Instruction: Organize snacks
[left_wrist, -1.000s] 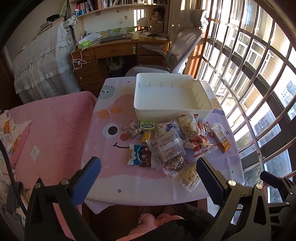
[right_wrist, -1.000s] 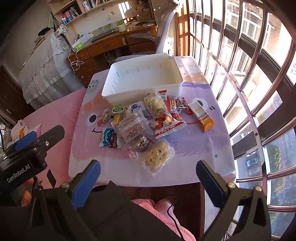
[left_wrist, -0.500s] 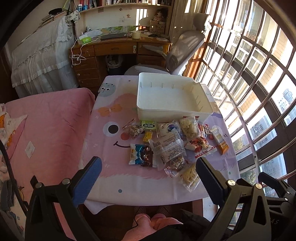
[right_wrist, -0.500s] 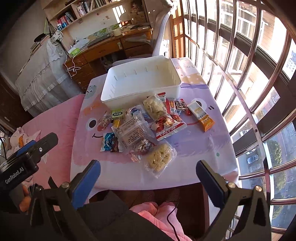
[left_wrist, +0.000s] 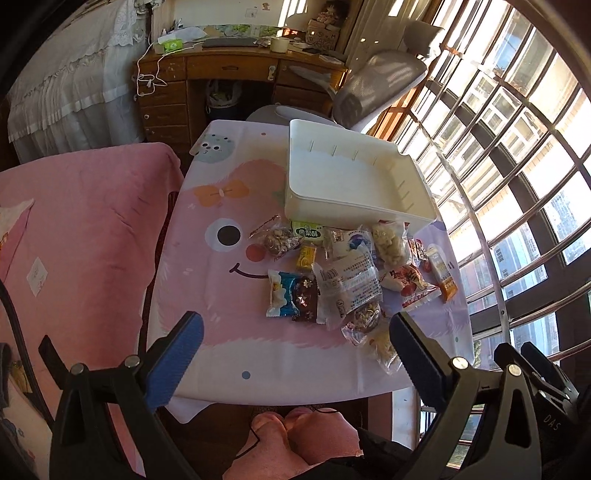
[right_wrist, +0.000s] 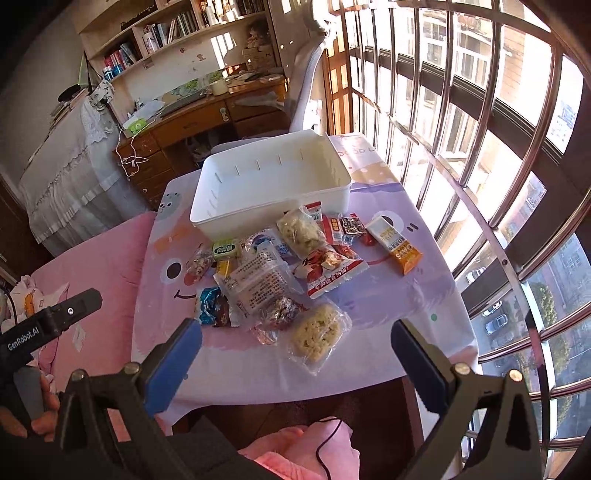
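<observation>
The white bin (right_wrist: 236, 218) sits empty at the tabletop's (left_wrist: 229, 347) far edge, right of centre, with the snack packets (right_wrist: 258, 284) heaped just in front of it toward the near edge. Both claws, left gripper (left_wrist: 295, 354) and right gripper (right_wrist: 295, 358), hang spread wide and empty above the near edge, having edged slightly closer to the table than a second ago.

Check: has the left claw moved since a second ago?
Yes. The left claw advanced toward the table: the white bin and snacks loom larger, bin shifted rightward.

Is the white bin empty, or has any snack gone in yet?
Empty: the white bin shows only bare floor in both views; the snack packets all lie on the tablecloth.
</observation>
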